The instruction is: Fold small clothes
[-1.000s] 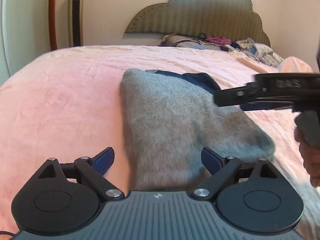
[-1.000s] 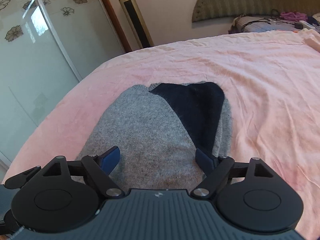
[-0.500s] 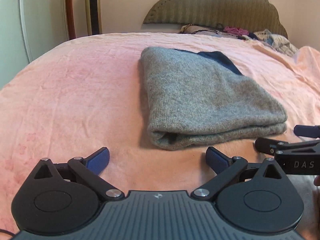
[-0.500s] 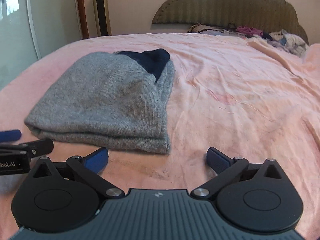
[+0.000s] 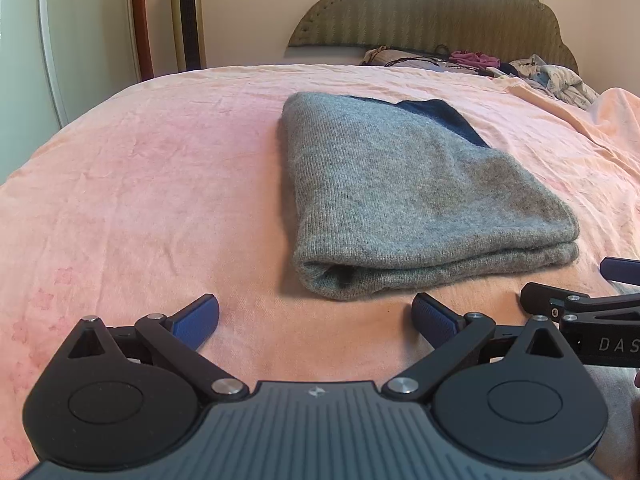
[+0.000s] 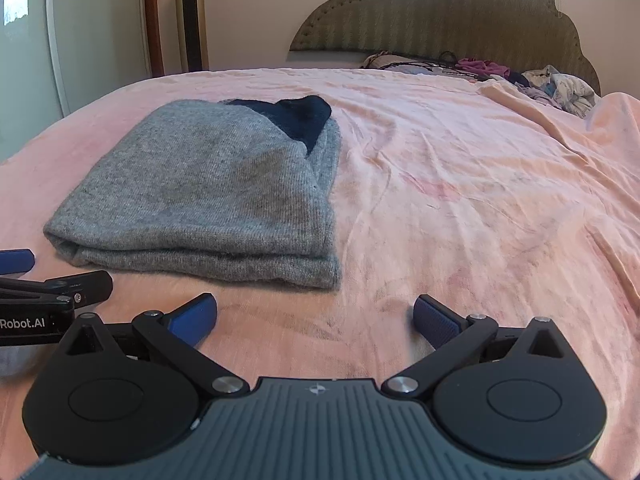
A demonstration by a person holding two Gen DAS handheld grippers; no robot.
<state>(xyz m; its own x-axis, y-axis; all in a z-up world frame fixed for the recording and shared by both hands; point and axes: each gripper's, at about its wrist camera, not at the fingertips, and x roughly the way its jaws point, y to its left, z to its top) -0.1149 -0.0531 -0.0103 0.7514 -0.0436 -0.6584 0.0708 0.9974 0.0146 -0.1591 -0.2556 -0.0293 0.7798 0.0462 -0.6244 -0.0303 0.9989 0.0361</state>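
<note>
The grey sweater (image 5: 420, 200) lies folded into a thick, compact block on the pink bedspread (image 5: 140, 200), sitting right of centre in the left wrist view and left of centre in the right wrist view, so it lies ahead of and between the two tools. Its rounded fold edge faces the cameras with the layers stacked evenly, and a dark navy part (image 6: 300, 118) shows at the far end, tucked into the stack and not trailing loose, which suggests the folding of this piece is finished or very nearly so. The left gripper (image 5: 316, 316) sits at the bottom of its frame with its blue pads spread wide and nothing between them; only bare bedspread shows in the gap, just short of the sweater's near edge. The right gripper (image 6: 314, 318) is the same: spread wide, empty, low over the bedspread, with the sweater's near right corner just up and left of its left pad. Each tool also shows at the side edge of the other's view, so they rest close side by side. Both being empty and clear of the cloth fits a garment meant to lie undisturbed. At the top right of both frames a heap of loose clothes (image 6: 556, 86) lies near the headboard (image 6: 440, 12), probably the next pieces to fold.
</note>
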